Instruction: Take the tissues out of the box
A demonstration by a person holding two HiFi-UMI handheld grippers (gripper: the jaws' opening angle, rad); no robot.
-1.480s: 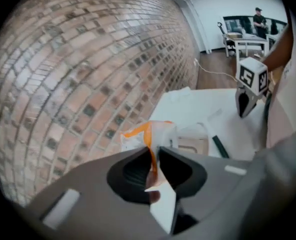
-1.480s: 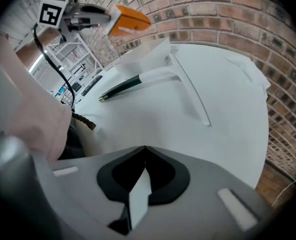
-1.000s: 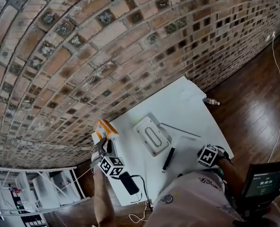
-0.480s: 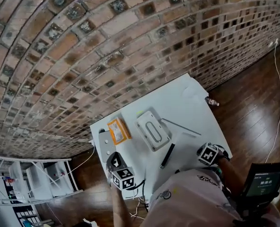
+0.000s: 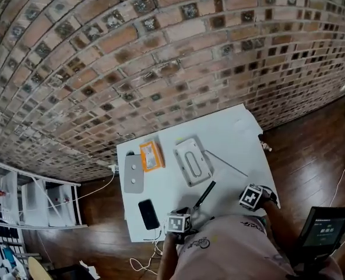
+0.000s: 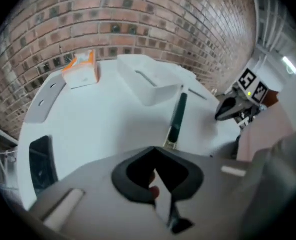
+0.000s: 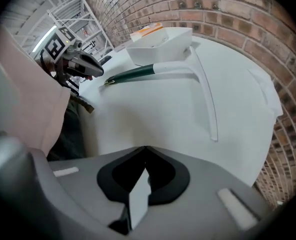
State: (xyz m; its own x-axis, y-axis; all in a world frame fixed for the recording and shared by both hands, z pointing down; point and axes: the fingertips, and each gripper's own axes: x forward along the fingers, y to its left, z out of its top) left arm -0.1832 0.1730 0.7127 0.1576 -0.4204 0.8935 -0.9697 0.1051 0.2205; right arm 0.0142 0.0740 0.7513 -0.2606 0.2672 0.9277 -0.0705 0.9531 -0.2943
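both the left gripper and right gripper are sitting fully closed and empty at the near edge of the table; the tissue box is lying mid-table, so jaws arriving closed are risking shoving it far.

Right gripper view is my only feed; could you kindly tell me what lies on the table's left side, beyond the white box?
Observer: A black phone lies by the near-left corner of the table.
Operator: Thank you. Is anything farther back?
Observer: A grey flat slab lies just left of the orange pack.
Operator: And the white box's top?
Observer: The white box has an oval slot on top, with nothing sticking out of it.
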